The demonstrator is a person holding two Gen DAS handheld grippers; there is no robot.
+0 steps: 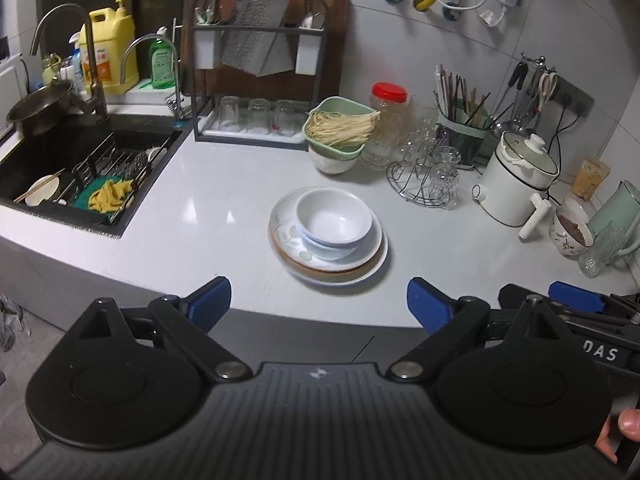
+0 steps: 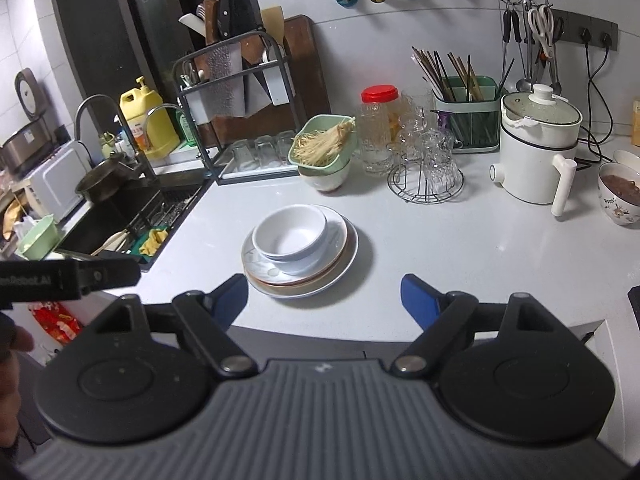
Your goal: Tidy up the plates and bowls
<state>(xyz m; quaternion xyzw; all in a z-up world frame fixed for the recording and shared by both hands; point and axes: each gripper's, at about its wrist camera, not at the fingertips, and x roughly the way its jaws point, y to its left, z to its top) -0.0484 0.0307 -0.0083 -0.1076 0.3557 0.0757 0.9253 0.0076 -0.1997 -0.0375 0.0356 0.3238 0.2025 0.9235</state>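
Note:
A stack of plates (image 1: pixel 360 266) with white bowls (image 1: pixel 334 220) nested on top sits mid-counter; it also shows in the right wrist view, plates (image 2: pixel 344 264) and bowls (image 2: pixel 290 234). My left gripper (image 1: pixel 319 304) is open and empty, held back at the counter's front edge, short of the stack. My right gripper (image 2: pixel 325 300) is open and empty, also at the front edge just short of the stack. The right gripper's fingers (image 1: pixel 576 298) show at the right in the left wrist view.
A sink (image 1: pixel 80 168) with a rack and dishes lies to the left. Behind the stack are a green strainer with noodles (image 1: pixel 340 128) on a bowl, a glass rack (image 1: pixel 430 176), a red-lidded jar (image 1: pixel 388 120), a white electric pot (image 1: pixel 520 184) and a filled bowl (image 1: pixel 572 232).

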